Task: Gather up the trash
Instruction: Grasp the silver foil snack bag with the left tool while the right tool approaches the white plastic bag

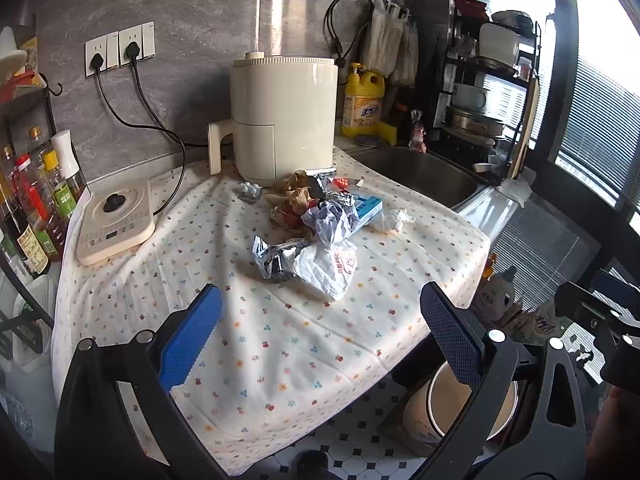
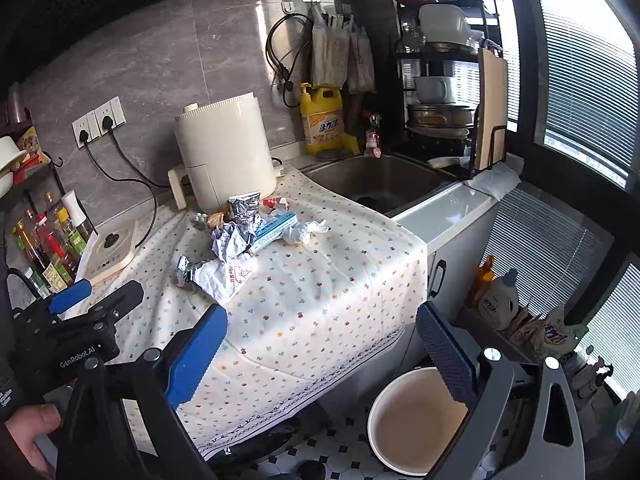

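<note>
Above the tablecloth's near edge, both tools hover, spread wide.

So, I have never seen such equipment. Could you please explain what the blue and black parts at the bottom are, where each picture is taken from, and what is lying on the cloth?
No robot is here. A person holds a hand-held two-finger gripper in each hand, and each gripper carries a wide-angle camera looking forward along its fingers. So one picture looks out from the left gripper, the other from the right gripper. The blue and black parts are the finger pads. Both grippers are open and hold nothing.

On the flowered cloth lies a pile of trash: a white plastic bag, crumpled foil wrappers, a blue box and a crumpled tissue. Behind it stands a cream air fryer. A white bucket stands on the floor.
</note>
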Demonstrator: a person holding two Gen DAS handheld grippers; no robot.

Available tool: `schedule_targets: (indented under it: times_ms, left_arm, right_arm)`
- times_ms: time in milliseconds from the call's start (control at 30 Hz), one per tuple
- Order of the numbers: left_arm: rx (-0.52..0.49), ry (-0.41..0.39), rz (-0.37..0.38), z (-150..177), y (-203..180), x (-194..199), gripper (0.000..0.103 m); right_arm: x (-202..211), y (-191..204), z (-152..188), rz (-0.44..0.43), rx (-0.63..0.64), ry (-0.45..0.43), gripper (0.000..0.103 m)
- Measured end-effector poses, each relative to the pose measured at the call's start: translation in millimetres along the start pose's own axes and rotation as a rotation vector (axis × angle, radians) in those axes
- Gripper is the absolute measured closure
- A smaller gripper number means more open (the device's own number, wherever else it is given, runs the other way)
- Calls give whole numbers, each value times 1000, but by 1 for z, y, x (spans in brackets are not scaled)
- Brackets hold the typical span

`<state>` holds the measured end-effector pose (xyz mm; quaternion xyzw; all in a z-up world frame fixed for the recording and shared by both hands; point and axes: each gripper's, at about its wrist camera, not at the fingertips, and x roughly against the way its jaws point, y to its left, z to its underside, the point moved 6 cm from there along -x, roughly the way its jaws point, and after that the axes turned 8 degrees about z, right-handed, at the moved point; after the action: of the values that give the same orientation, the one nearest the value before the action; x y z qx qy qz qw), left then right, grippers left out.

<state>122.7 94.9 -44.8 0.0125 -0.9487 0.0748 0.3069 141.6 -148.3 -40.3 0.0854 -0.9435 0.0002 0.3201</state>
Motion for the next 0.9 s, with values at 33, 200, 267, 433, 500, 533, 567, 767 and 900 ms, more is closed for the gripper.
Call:
schedule_targets:
  times_ms: [33,200,267,433,500,533,567,767,900]
  left_arm:
    - [6,1,-5,-3,5,-5,5]
    - [49,28,-7,-15,31,-35,17]
    - [67,44,-11,-16,41,-48,20]
    - [113,89,-16,-17,68,-83,33]
    - [137,109,4,-17,77,-97,36]
    - [148,119,12,-16,81,-103,38]
    - [154,129,12,-16,84,-110,38]
    - [177,162,-5,-13,102,-143,39]
    - [186,187,9,-10,106,-162,39]
  right_arm:
    - [-6,4,-3,-9,5,4,12]
    - [-37,27,-15,-60,37,35,19]
    - [-50,38,-18,-78,49,49,21]
    - [-84,65,-22,-124,78,78,26]
    - [-98,75,-21,-141,87,93,30]
    - [-105,79,-20,-148,92,100,30]
    - [-112,84,-18,-155,98,109,32]
    - [-150,108,-8,-188,134,164,39]
    - [-169,120,0,-206,145,196,43]
